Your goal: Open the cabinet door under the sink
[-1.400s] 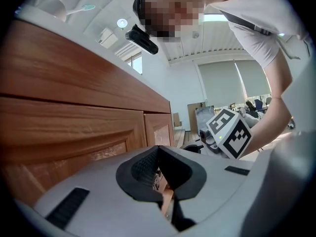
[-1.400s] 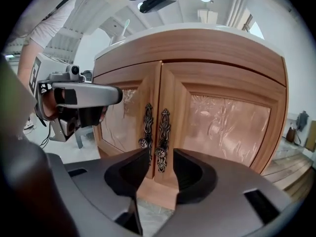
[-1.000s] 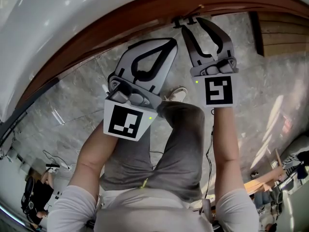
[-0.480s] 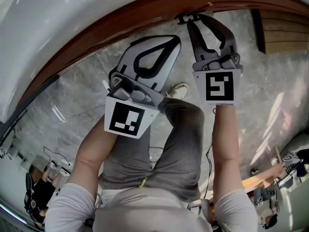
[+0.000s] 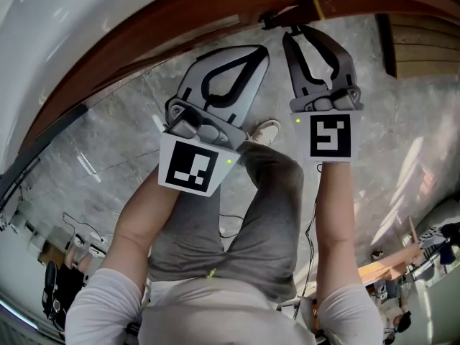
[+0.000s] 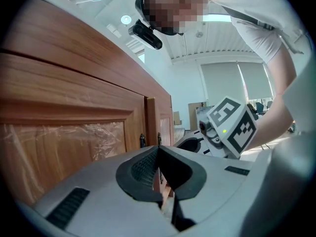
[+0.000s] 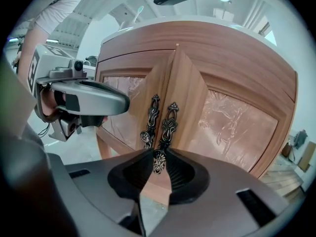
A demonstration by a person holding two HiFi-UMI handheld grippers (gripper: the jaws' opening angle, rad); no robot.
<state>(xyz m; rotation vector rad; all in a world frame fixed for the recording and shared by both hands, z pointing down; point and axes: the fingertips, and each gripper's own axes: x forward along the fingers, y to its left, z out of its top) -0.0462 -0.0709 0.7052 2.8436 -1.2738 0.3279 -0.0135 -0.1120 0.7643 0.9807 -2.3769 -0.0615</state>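
key relation: the handle [image 7: 167,125] runs upright, dead ahead of the right claw [image 7: 158,158]; its lower rosette sits between the jaw tips at frame centre.
right claw: pinched on the handle's bottom end, jaws almost together around it.
left claw [image 6: 159,150]: jaws together on nothing, off to the left of the handles and the farther of the two.
door [image 7: 232,117]: right leaf of the pair under the sink, centre right of the frame; its inner edge seems to stand slightly proud of the left leaf [image 7: 123,100], so it is likely just cracked open.
pull: judged straight back toward the person, swinging on the far-right edge.
materials: reddish-brown wood frame, panel under crinkled clear film; the handle is dark ornate cast metal, its twin [image 7: 149,117] just beside it; the pads [image 7: 181,174] are ribbed black rubber.
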